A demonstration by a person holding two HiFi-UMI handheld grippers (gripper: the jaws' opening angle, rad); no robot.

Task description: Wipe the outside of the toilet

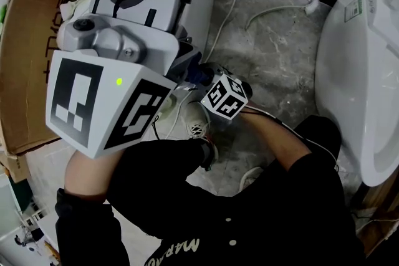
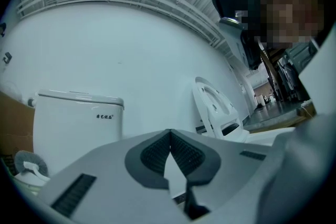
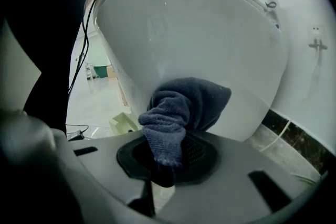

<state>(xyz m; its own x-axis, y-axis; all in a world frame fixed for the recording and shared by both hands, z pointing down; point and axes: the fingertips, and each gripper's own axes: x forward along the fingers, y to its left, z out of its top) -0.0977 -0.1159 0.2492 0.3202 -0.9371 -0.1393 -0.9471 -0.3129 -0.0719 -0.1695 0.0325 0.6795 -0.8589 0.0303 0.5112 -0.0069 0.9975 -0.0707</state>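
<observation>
The cloth (image 3: 184, 105) in your pale grey right gripper (image 3: 169, 157) is dark blue-grey, against the glossy white toilet (image 3: 194, 34). The near marker cube (image 1: 93, 106) bears black-and-white squares; the floor (image 1: 274, 65) is veined grey, the cardboard (image 1: 25, 65) at left brown.

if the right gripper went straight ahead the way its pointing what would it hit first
The outside of the white toilet bowl, and the dark blue cloth clamped in the right gripper would touch it first. How near is unclear.

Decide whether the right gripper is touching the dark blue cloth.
Touching. The right gripper view shows the right gripper with its jaws shut on the dark blue cloth, whose lower end is pinched between them.
</observation>
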